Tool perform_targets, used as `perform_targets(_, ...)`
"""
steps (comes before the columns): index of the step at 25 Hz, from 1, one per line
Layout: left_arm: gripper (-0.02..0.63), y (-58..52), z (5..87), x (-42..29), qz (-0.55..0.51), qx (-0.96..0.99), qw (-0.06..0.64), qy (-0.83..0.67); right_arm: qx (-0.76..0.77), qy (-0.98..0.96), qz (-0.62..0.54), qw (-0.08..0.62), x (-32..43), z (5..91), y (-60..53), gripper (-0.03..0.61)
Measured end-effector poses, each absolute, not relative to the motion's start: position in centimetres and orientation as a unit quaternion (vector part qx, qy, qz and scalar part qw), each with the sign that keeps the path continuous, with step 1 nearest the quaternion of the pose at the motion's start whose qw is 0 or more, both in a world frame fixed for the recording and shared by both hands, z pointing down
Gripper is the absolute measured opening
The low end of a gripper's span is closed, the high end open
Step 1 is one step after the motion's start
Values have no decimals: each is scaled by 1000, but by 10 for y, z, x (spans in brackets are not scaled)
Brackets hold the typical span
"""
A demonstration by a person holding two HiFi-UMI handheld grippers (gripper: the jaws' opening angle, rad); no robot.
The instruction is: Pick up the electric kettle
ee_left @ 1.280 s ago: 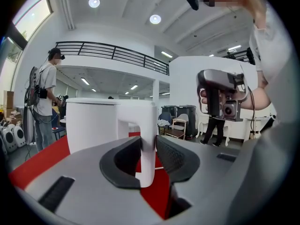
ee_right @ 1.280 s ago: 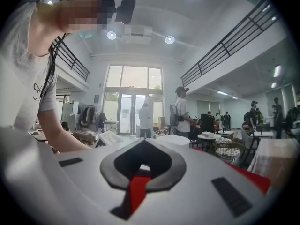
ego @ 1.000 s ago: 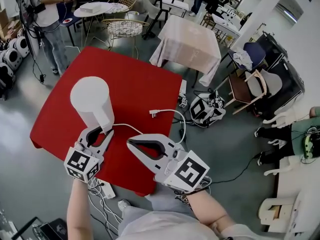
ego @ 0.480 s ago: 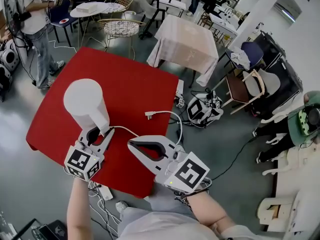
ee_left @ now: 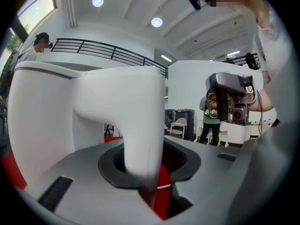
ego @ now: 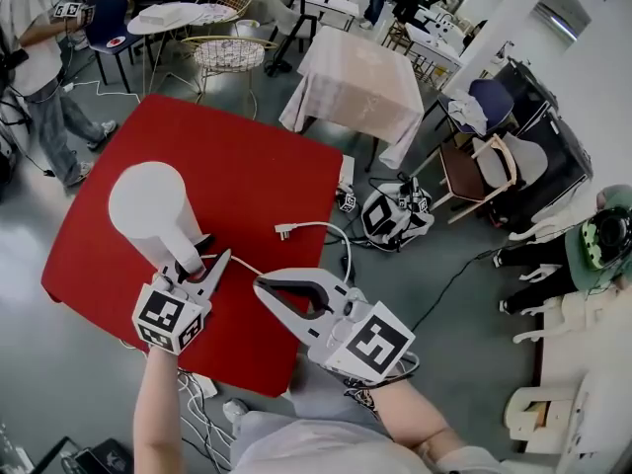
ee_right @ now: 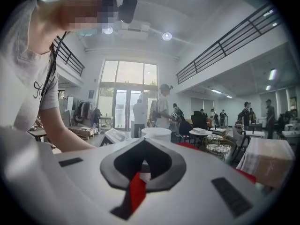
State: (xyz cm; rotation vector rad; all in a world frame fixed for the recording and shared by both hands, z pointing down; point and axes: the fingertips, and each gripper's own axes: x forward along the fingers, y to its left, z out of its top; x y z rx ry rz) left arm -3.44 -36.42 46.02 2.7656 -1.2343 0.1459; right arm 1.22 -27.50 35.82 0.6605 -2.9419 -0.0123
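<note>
A white electric kettle [ego: 146, 203] stands on the red table [ego: 267, 166], at its left. My left gripper [ego: 200, 258] reaches its base from the near side. In the left gripper view the kettle's handle [ee_left: 137, 125] runs down through the hollow between the jaws of the left gripper [ee_left: 153, 193]. Those jaws have just been opening and do not visibly press on the handle. My right gripper [ego: 260, 286] hovers to the right over the table's near edge, shut with nothing in it. The right gripper view shows the kettle [ee_right: 156, 133] farther off. A white cord ends in a plug [ego: 283, 231].
The cord [ego: 339, 237] loops off the table's right edge. On the floor to the right lies a dark bag with marker cubes [ego: 390, 215]. Beyond stand a cloth-draped table [ego: 355, 77], wire chairs [ego: 235, 55] and a person [ego: 39, 77] at the far left.
My left gripper has slid forward, closer in on the kettle's handle and base. The right gripper has drifted a little forward with it. The person at the back left has walked away leftward.
</note>
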Motion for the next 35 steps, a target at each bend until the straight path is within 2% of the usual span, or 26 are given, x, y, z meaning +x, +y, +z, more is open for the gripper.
perform_targets(7, 115, -369, 460, -31, 45, 902, 46, -426, 218, -974, -2, 65, 17, 362, -278, 8)
perform_targets(10, 39, -372, 460, -35, 52, 894, 37, -443, 216, -974, -2, 66, 17, 362, -278, 8)
perform_targets(12, 14, -374, 460, -38, 52, 890, 36, -452, 216, -974, -3, 66, 16, 363, -278, 8)
perform_targets(17, 9, -376, 459, -41, 53, 883, 31, -465, 216, -974, -2, 68, 19, 363, -280, 8)
perform_targets(23, 6, -375, 447, -39, 45, 877, -24, -477, 212, -975, -4, 68, 21, 365, -281, 8)
perform_targets(35, 5, -379, 440, -45, 50, 865, -23, -499, 200, -977, -17, 74, 26, 364, -285, 8)
